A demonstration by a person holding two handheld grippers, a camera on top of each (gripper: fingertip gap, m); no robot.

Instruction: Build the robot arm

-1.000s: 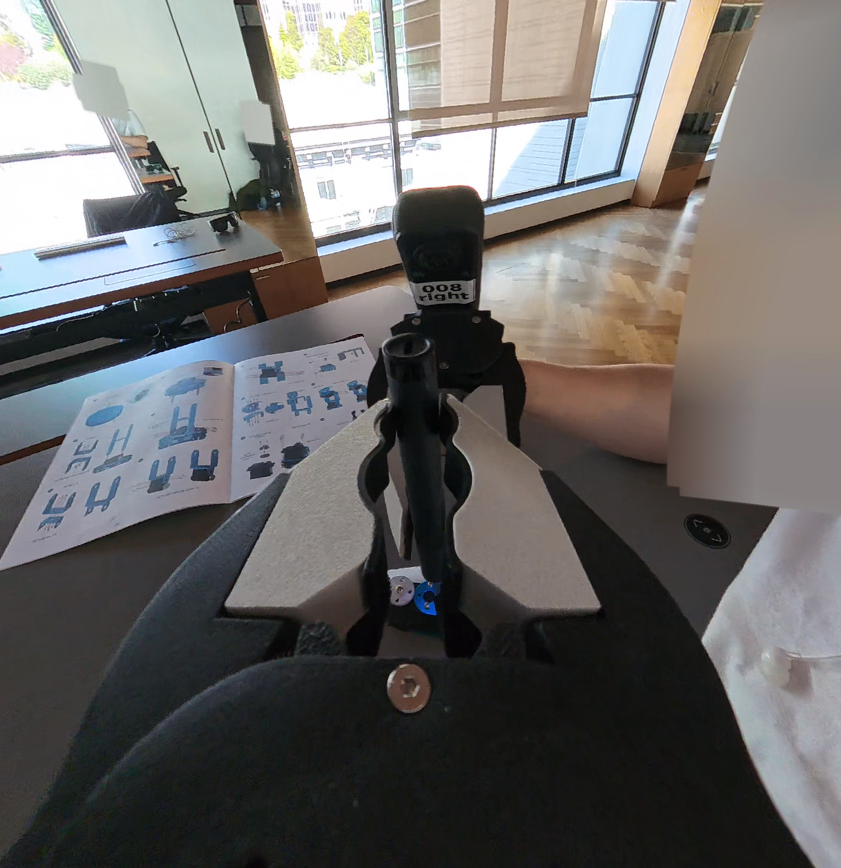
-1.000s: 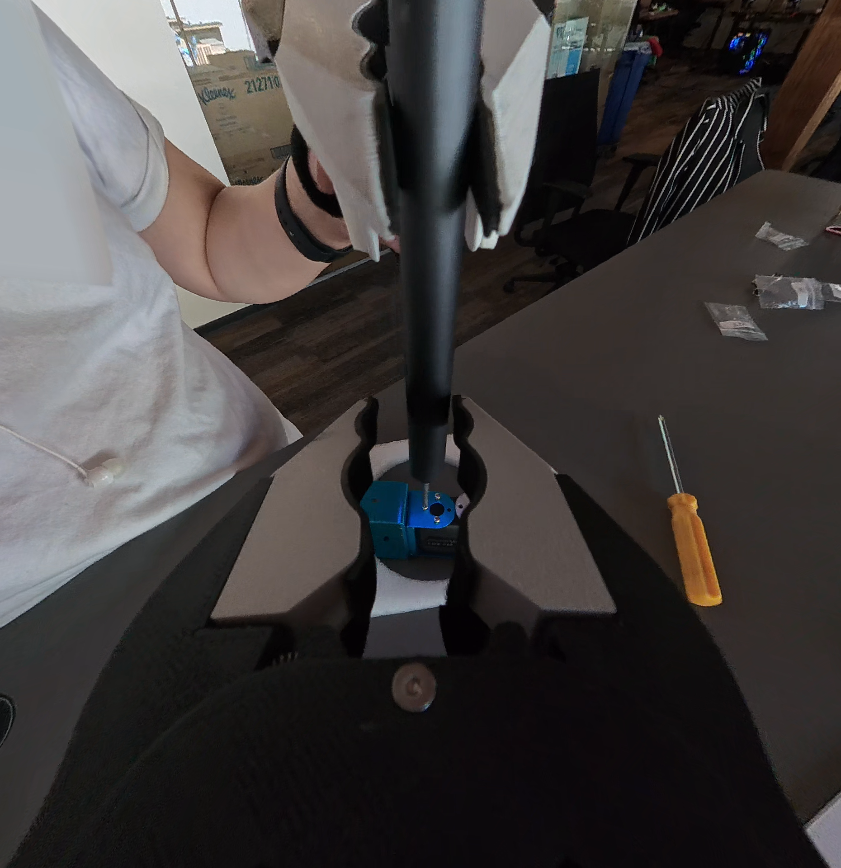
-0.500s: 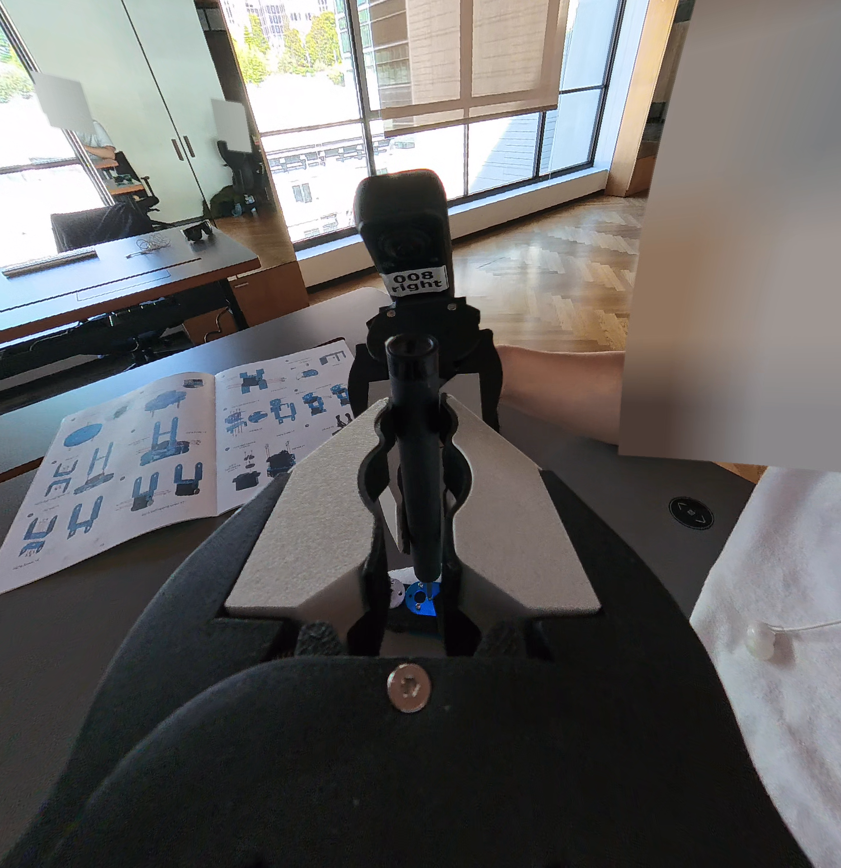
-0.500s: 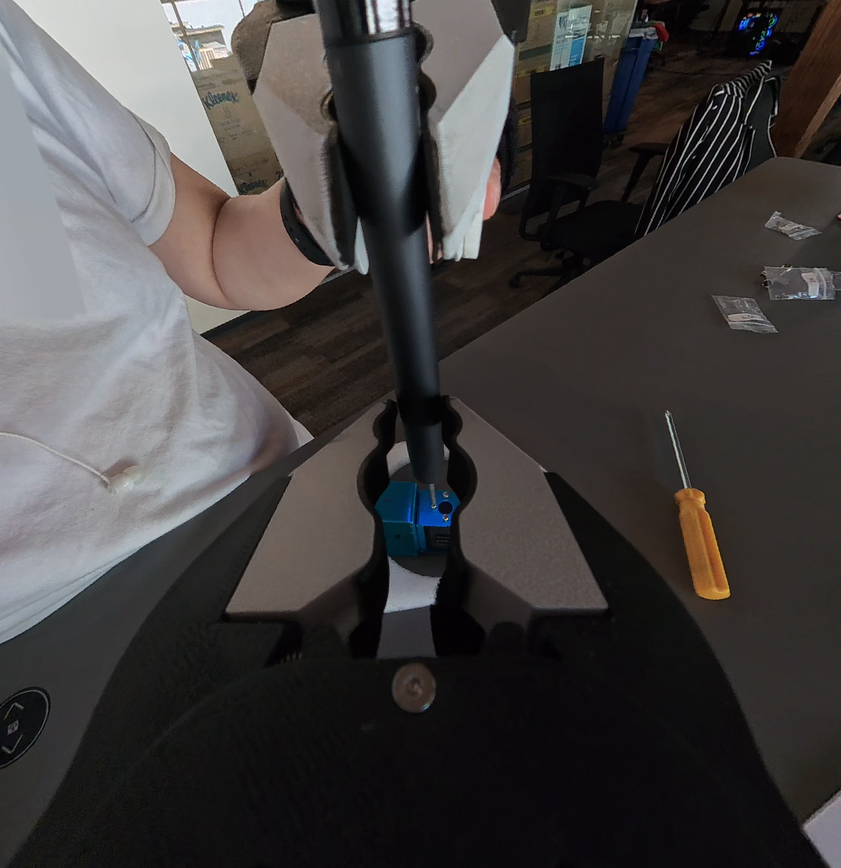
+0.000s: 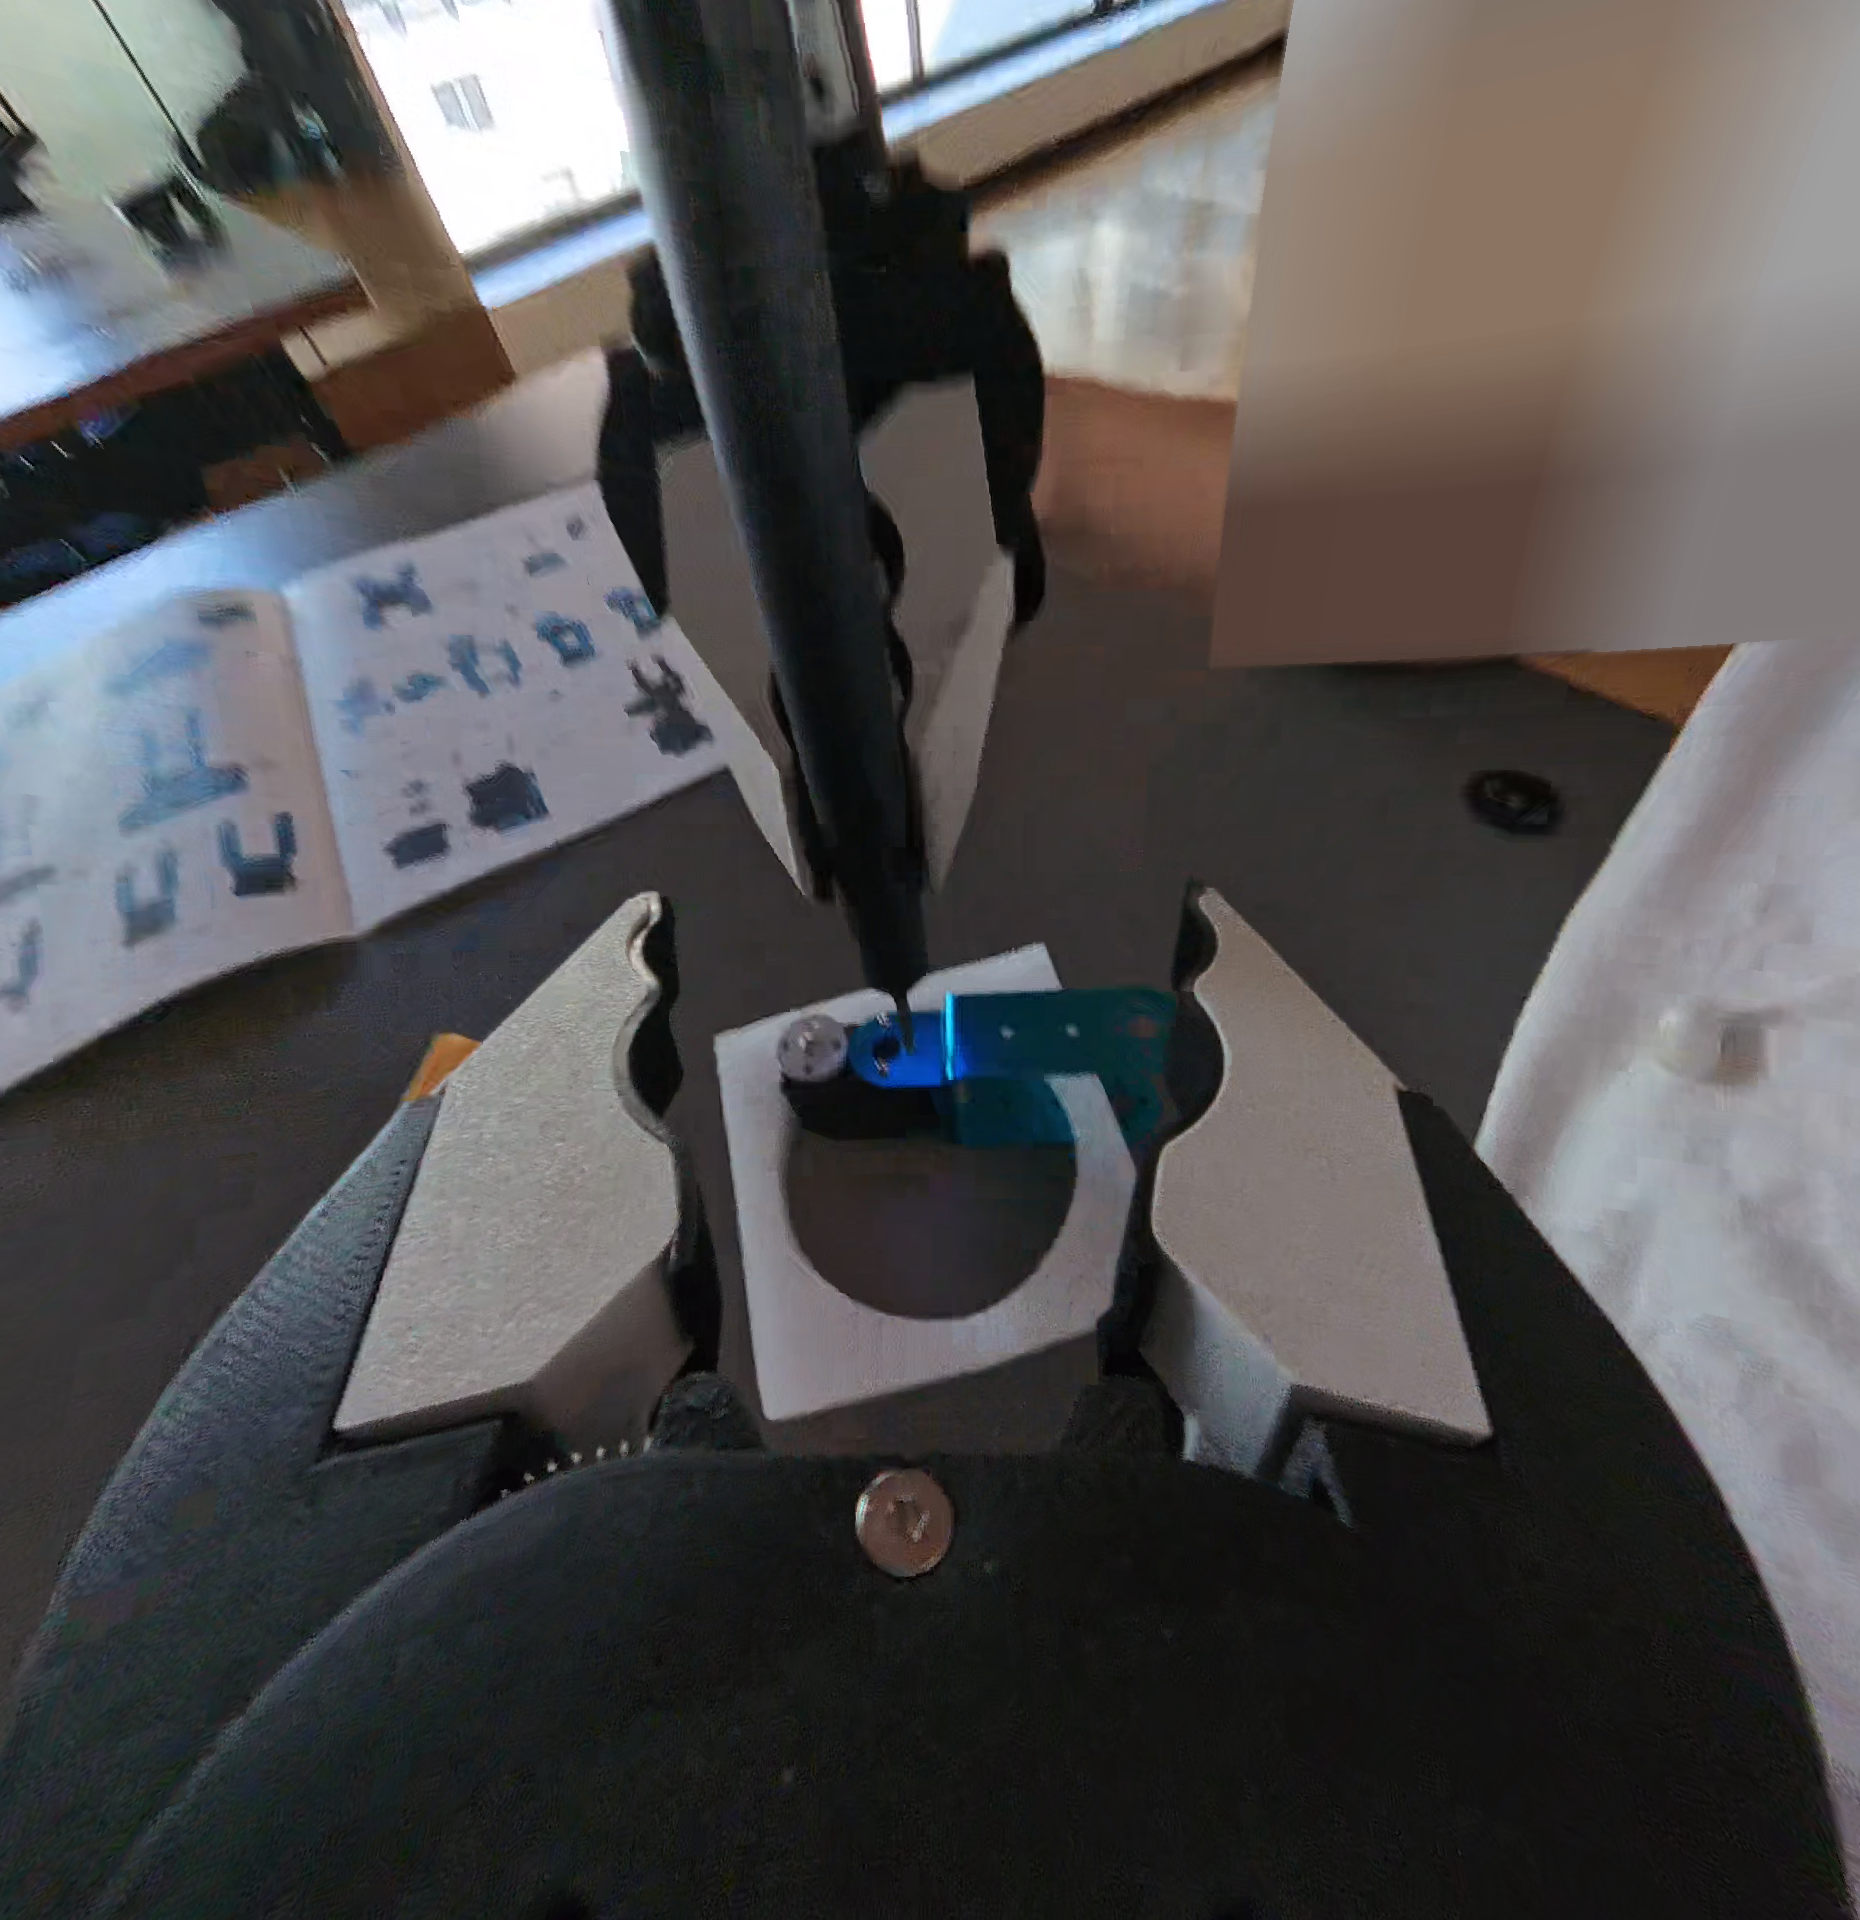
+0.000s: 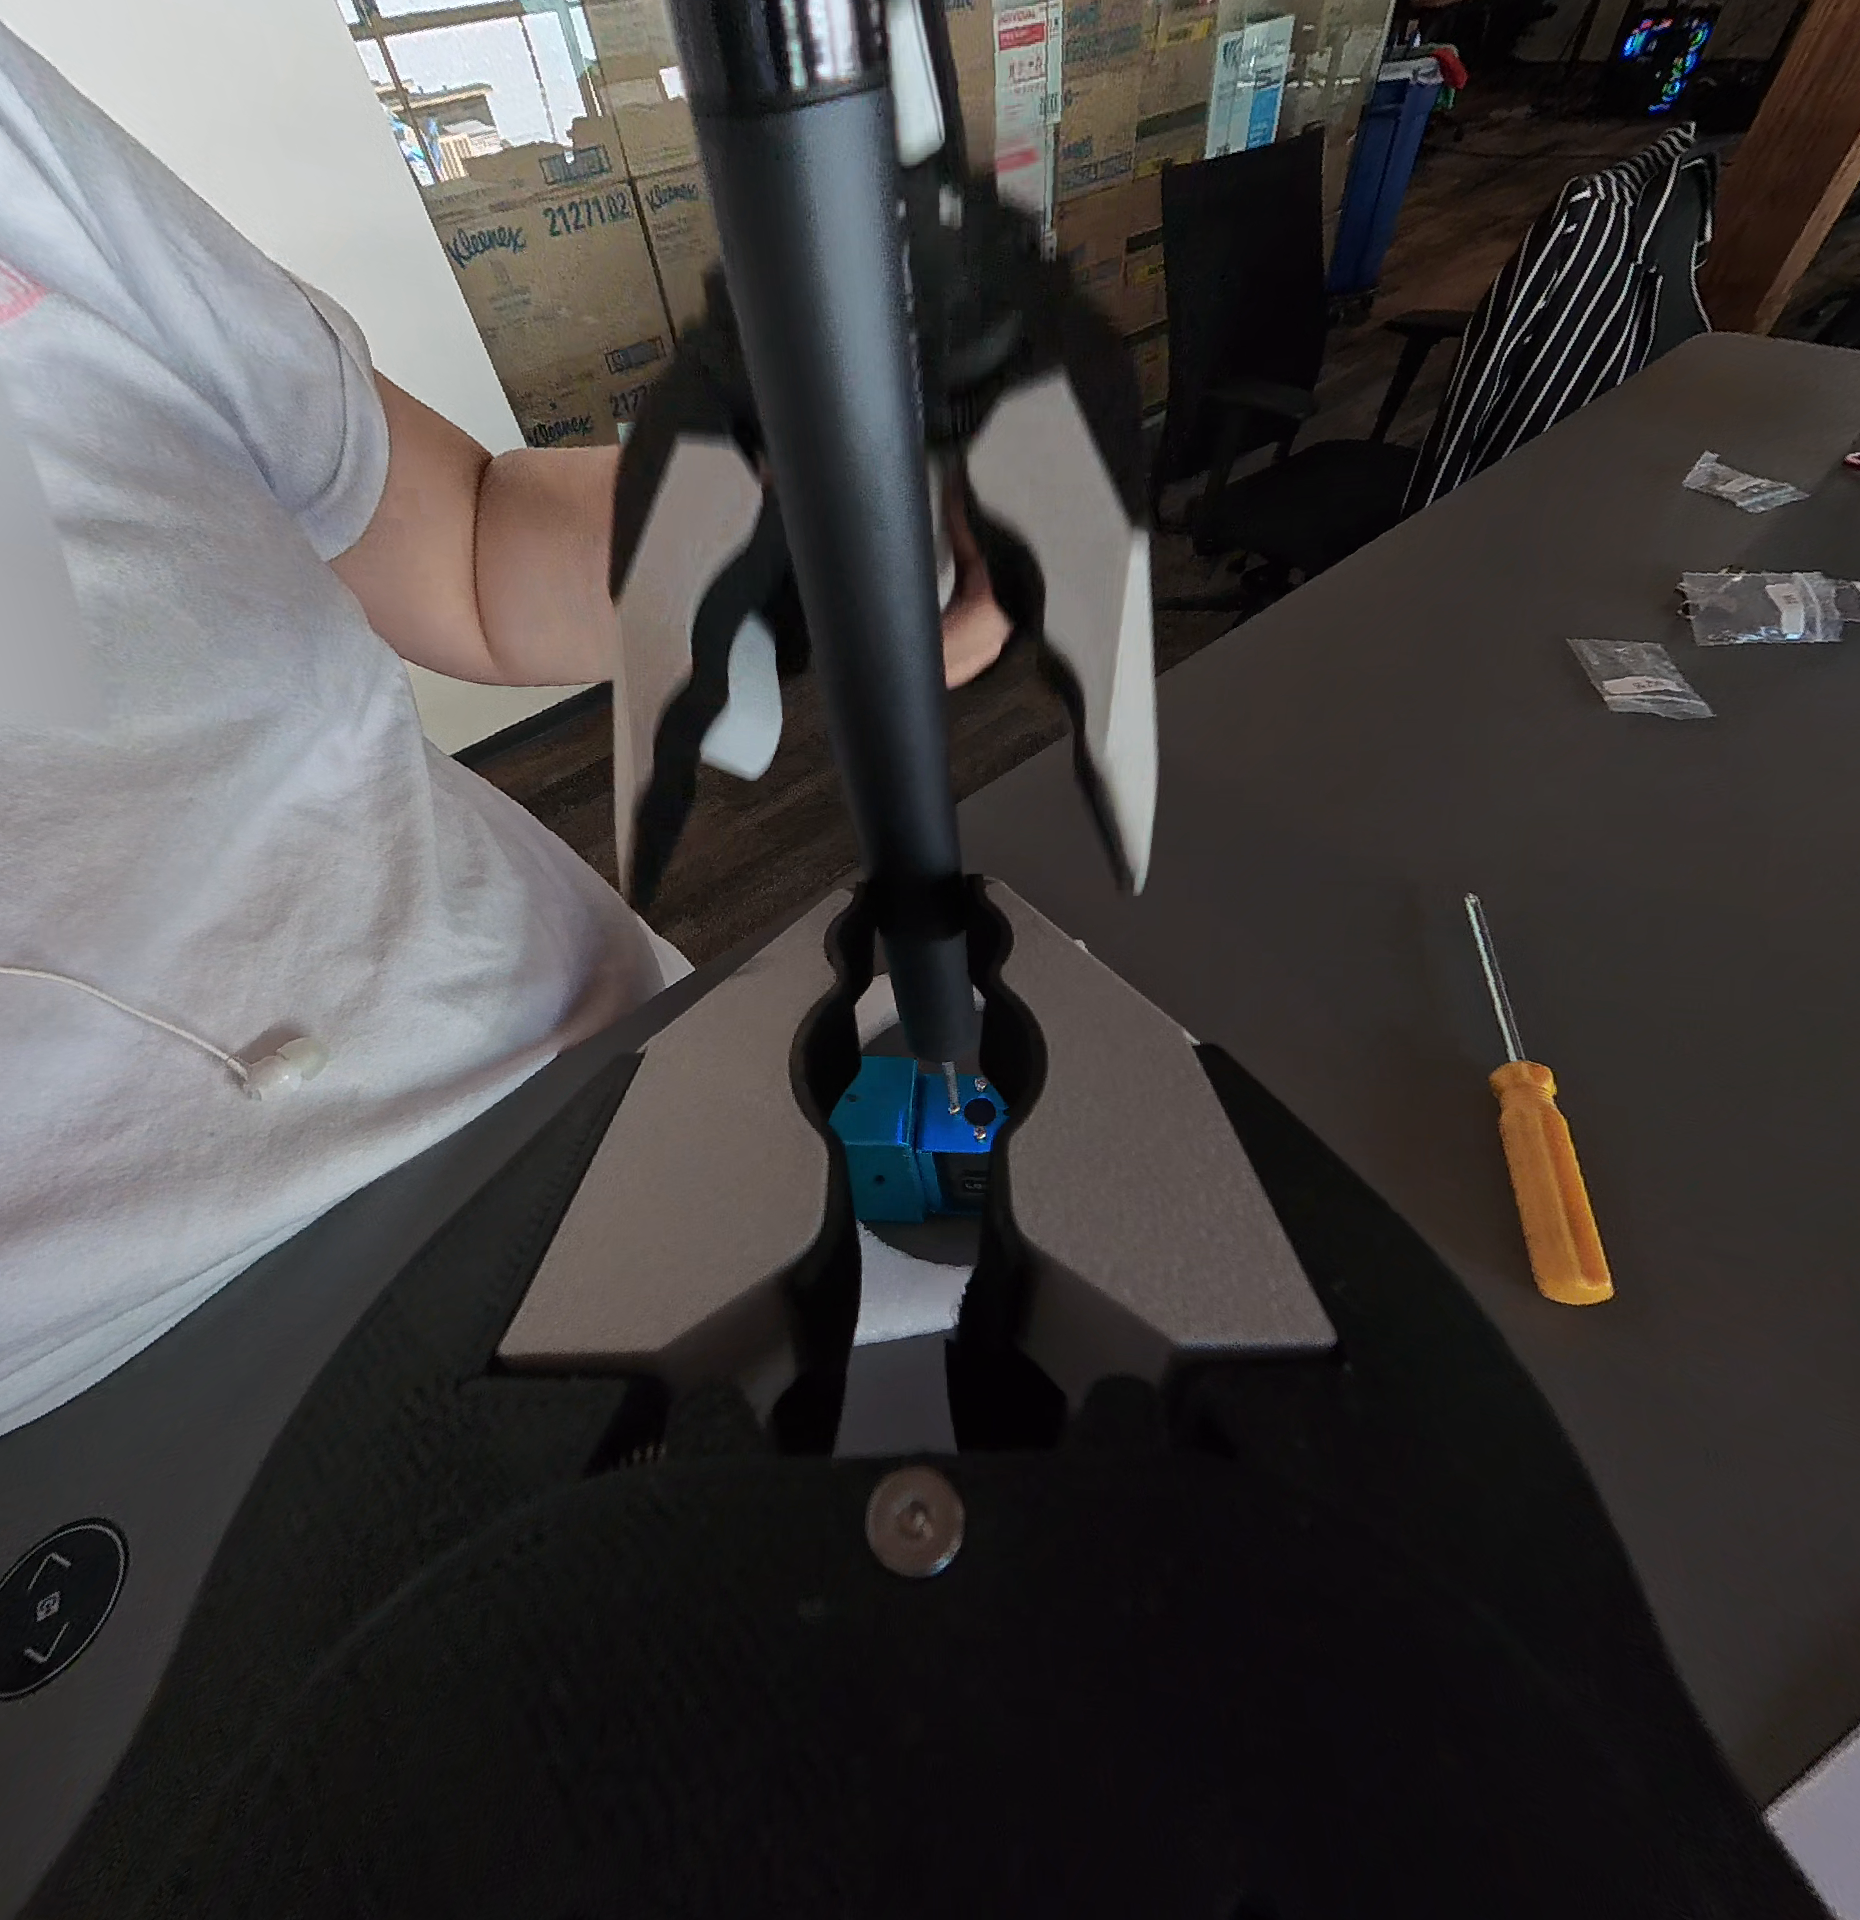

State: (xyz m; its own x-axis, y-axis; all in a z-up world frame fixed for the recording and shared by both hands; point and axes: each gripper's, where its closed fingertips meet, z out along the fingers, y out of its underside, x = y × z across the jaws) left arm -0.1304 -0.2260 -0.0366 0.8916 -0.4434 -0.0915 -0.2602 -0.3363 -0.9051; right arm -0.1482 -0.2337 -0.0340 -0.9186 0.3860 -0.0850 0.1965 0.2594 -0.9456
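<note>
A black power screwdriver (image 6: pixel 853 520) stands tilted, with its bit on a blue metal bracket (image 6: pixel 884 1143). My right gripper (image 6: pixel 921 899) is shut on the screwdriver's lower end. The left wrist view shows it (image 5: pixel 869 862) clamped just above the tip. My left gripper (image 5: pixel 921 925) is open wide and holds nothing. Its fingers (image 5: pixel 593 1039) stand on both sides of a white block (image 5: pixel 926 1351) with a round hole. The blue bracket (image 5: pixel 1051 1039), a black servo body (image 5: pixel 853 1107) and a small silver disc (image 5: pixel 810 1042) sit on that block. In the right wrist view the left gripper's fingers (image 6: pixel 1123 644) are spread apart beside the screwdriver shaft without touching it.
An open instruction booklet (image 5: pixel 282 748) lies on the dark table at the left. A yellow-handled screwdriver (image 6: pixel 1549 1184) and small plastic bags (image 6: pixel 1638 675) lie to the right. A person in a white shirt (image 6: pixel 178 727) stands close by. A round desk control (image 6: pixel 48 1605) sits in the table. The small silver disc (image 5: pixel 810 1042) is about equally far from each gripper, around 8 cm.
My left gripper let go of the black screwdriver and opened wide. My right gripper closed on the screwdriver's lower end and now holds it alone. The left view dropped closer to the block.
</note>
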